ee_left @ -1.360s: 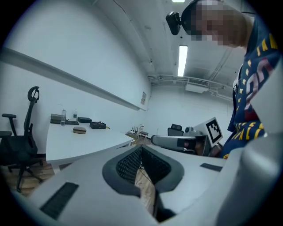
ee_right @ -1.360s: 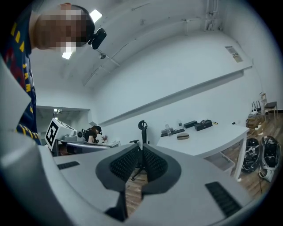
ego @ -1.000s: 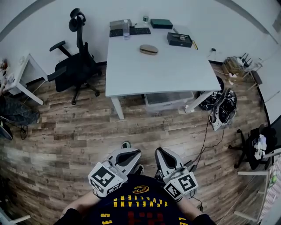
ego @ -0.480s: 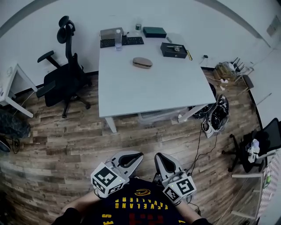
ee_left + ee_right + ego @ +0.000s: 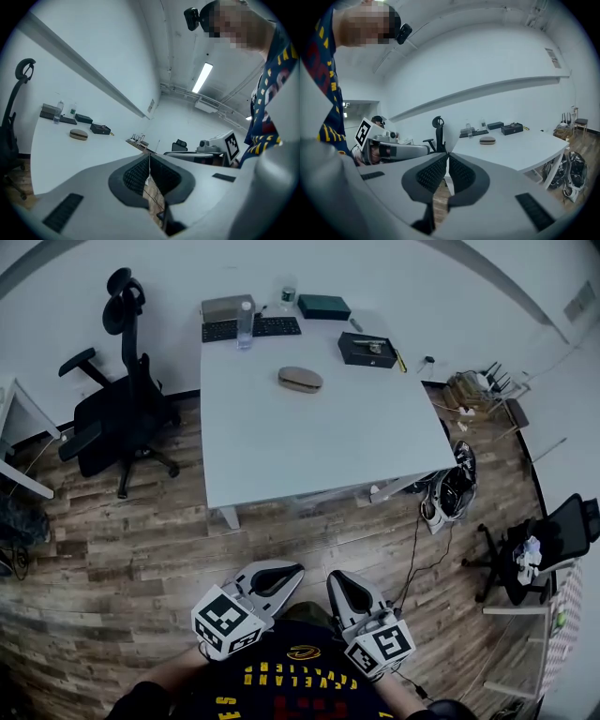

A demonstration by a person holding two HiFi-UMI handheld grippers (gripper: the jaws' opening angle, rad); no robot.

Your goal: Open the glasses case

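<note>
Wood-plank floor (image 5: 122,531) underfoot, and the white desk (image 5: 319,446) sits up ahead, well apart from both tools. Over to the left tool (image 5: 149,158): jaws pressed together, nothing between them. And the right tool (image 5: 448,155): pads meeting at the tips, empty as well. Both are held low in front of the person's dark shirt (image 5: 291,681), side by side, noses toward the desk. On the desk, the brown oval glasses case (image 5: 300,380) lies closed, on its own in the far half of the top. Beyond it, along the far edge, a black keyboard (image 5: 267,327) with a clear water bottle (image 5: 245,324) standing at it, and a dark flat box (image 5: 324,307). Right of the case, a black tray (image 5: 367,349) holding something pale, too small to name for sure. Black office chair (image 5: 112,409) stands off the desk's left side
</note>
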